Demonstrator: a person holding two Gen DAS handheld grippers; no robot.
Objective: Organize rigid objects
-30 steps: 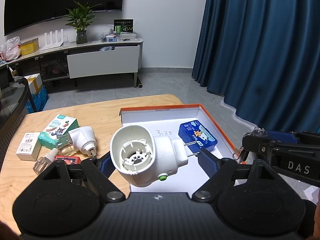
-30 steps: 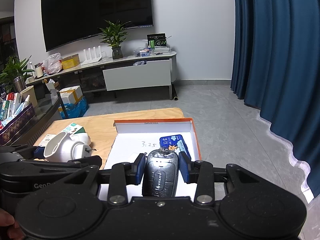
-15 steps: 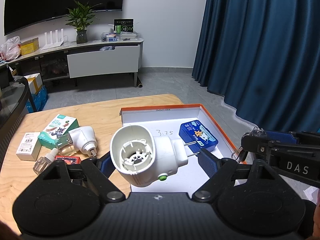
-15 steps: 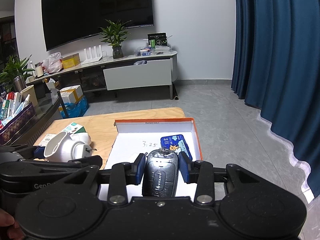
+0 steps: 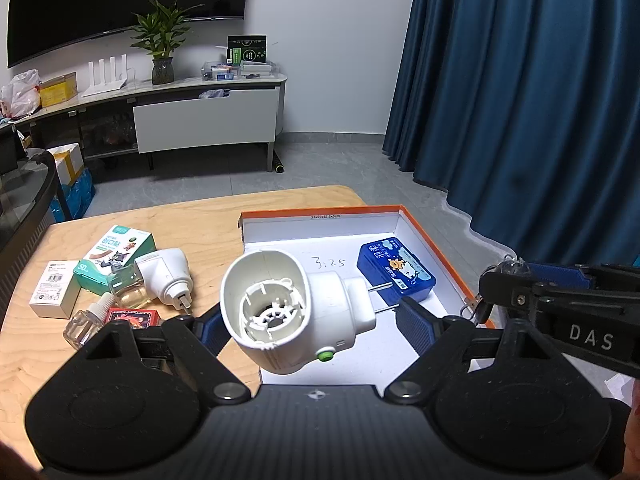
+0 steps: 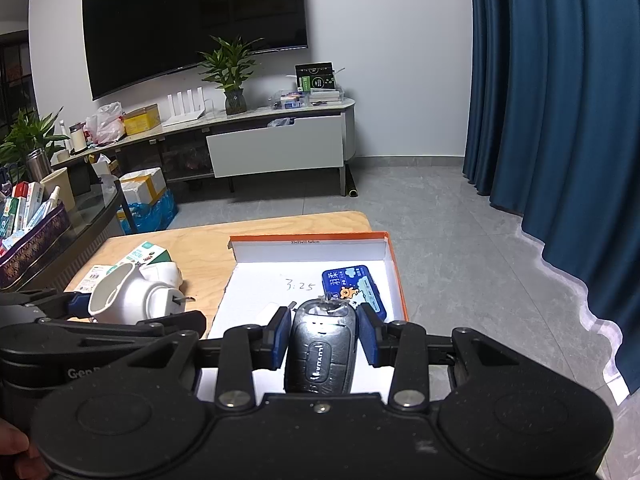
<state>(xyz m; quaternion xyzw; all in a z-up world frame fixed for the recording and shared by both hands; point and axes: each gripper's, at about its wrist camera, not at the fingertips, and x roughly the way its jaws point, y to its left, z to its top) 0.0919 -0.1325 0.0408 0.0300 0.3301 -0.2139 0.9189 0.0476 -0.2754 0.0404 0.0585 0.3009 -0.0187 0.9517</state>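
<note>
Over the tray's (image 5: 444, 256) near edge, your left gripper (image 5: 312, 322) clamps the white plug (image 5: 296, 312) wide; your right gripper (image 6: 323, 340) pinches the key fob (image 6: 320, 354).

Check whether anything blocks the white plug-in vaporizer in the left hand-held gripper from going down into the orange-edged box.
Nothing visible does. The white plug-in vaporizer hangs over the near left part of the orange-edged white box, whose floor below is bare. The blue rectangular tin lies in the far right corner, clear of that spot.
</note>
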